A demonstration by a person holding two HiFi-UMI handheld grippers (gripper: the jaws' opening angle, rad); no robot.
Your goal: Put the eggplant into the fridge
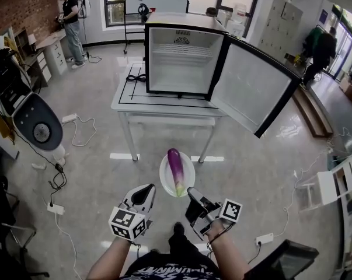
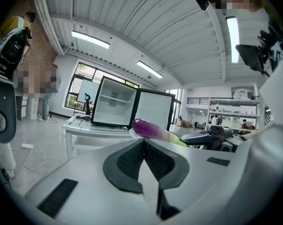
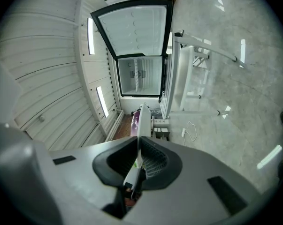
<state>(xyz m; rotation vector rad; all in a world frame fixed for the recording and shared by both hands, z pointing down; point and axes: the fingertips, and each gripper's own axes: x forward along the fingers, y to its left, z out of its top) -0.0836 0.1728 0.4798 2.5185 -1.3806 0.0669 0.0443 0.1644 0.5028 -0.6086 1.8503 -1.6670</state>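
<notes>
The right gripper (image 1: 192, 193) has its jaws clenched on the rim of a round white plate (image 1: 164, 177) carrying the long purple eggplant (image 1: 176, 169) — held above the floor, short of the white table (image 1: 124, 98) that bears the open black-framed mini fridge (image 1: 184, 57). The left gripper (image 1: 147, 191) — jaws pressed together, empty — sits just beside the plate

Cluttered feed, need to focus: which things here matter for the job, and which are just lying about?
Job: eggplant, plate clamped in right gripper, open fridge.
Lying about: white machine, power strip, cable on the table.
</notes>
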